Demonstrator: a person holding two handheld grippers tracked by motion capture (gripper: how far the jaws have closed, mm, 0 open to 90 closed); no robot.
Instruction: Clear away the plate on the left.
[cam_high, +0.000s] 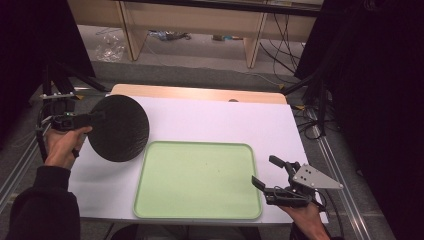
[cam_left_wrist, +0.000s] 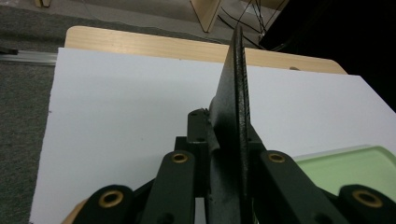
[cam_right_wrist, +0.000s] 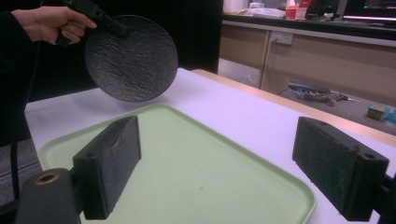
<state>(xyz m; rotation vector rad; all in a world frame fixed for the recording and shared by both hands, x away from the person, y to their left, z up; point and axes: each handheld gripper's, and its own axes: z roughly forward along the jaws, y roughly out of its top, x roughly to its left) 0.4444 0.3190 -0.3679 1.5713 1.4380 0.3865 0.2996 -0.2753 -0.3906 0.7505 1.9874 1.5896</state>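
Note:
A round black plate (cam_high: 119, 128) with a rough texture hangs in the air over the table's left side, tilted up on edge. My left gripper (cam_high: 98, 116) is shut on its rim. In the left gripper view the plate (cam_left_wrist: 233, 116) stands edge-on between the jaws of the left gripper (cam_left_wrist: 229, 154). The right gripper view shows the same plate (cam_right_wrist: 130, 58) held up at the far left. A pale green tray (cam_high: 197, 210) lies empty at the table's front centre. My right gripper (cam_high: 267, 172) stands open just off the tray's right edge, with nothing between its pads (cam_right_wrist: 109, 168).
A white sheet (cam_high: 220, 122) covers the wooden table. Wooden cabinet legs and loose cables stand on the floor beyond the far edge. Black stands and cables flank the table on both sides.

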